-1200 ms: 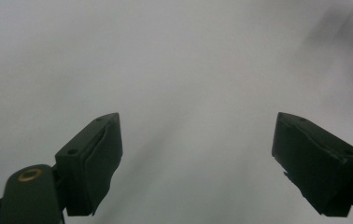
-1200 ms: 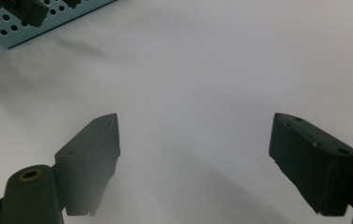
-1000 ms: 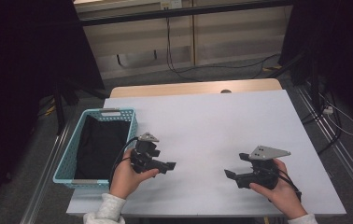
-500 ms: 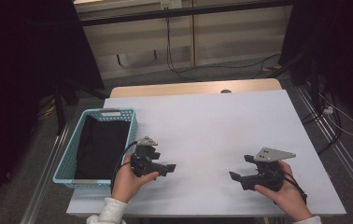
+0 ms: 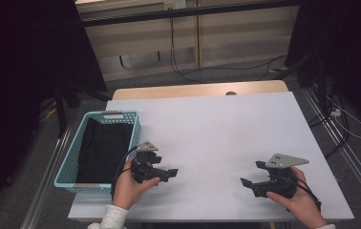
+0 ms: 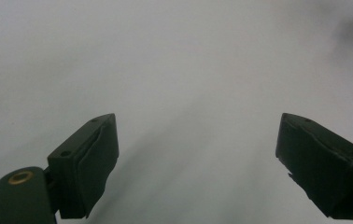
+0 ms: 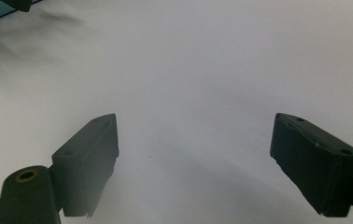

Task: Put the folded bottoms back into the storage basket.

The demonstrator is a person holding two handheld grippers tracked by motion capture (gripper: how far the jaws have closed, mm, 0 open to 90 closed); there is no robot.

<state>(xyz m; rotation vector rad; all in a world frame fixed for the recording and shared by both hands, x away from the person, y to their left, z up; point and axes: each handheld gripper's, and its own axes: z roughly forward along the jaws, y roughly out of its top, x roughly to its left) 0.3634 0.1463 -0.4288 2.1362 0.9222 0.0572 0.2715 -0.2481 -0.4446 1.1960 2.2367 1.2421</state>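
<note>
Left hand-held gripper point(image 5: 169, 171): I see its jaws spread wide, holding nothing, low over the near-left bench point(image 5: 207, 129).
Right hand-held gripper point(image 5: 248, 183): wide apart too, gripping nothing, near right.
Basket point(image 5: 69, 160): blue, left edge, just beside my left hand point(image 5: 128, 183).

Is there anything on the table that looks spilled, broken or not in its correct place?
Nothing stands out. The blue basket sits upright at the table's left edge, overhanging it slightly, with dark cloth inside. The left gripper and right gripper are open, holding nothing.
</note>
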